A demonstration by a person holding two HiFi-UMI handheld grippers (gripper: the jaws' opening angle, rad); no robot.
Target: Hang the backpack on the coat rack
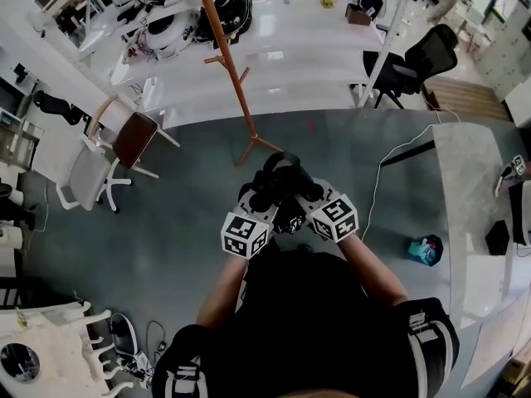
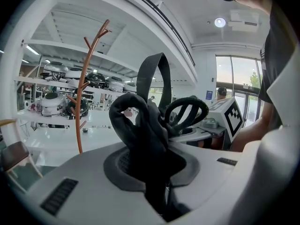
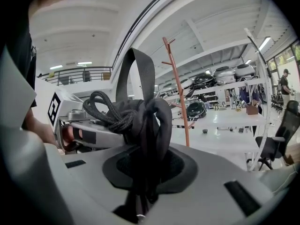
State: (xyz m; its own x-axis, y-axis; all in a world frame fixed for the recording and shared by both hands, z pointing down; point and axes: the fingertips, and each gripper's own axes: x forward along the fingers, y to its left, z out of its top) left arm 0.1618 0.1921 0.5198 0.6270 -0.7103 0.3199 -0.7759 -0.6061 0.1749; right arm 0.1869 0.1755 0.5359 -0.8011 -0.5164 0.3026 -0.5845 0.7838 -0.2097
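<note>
In the head view I hold a black backpack point(image 1: 282, 181) in front of me, bunched up between both grippers. My left gripper point(image 1: 264, 197) is shut on its fabric, and the right gripper point(image 1: 300, 192) is shut on it beside the left. The orange-brown coat rack point(image 1: 226, 60) stands just beyond them, pegs branching off its pole. In the left gripper view, the left gripper point(image 2: 151, 159) clamps the backpack's fabric point(image 2: 140, 128), a strap loops upward, and the coat rack point(image 2: 82, 111) stands ahead to the left. In the right gripper view, the right gripper point(image 3: 142, 175) clamps the backpack's fabric point(image 3: 147, 118), with the coat rack point(image 3: 180, 97) ahead to the right.
Long white tables point(image 1: 274, 56) with helmets and gear stand behind the rack. A brown-seated chair point(image 1: 133, 139) and a white chair point(image 1: 83, 177) stand at left, a black office chair point(image 1: 415, 65) at right. A teal object point(image 1: 425, 249) and a white cable point(image 1: 390, 160) lie on the floor.
</note>
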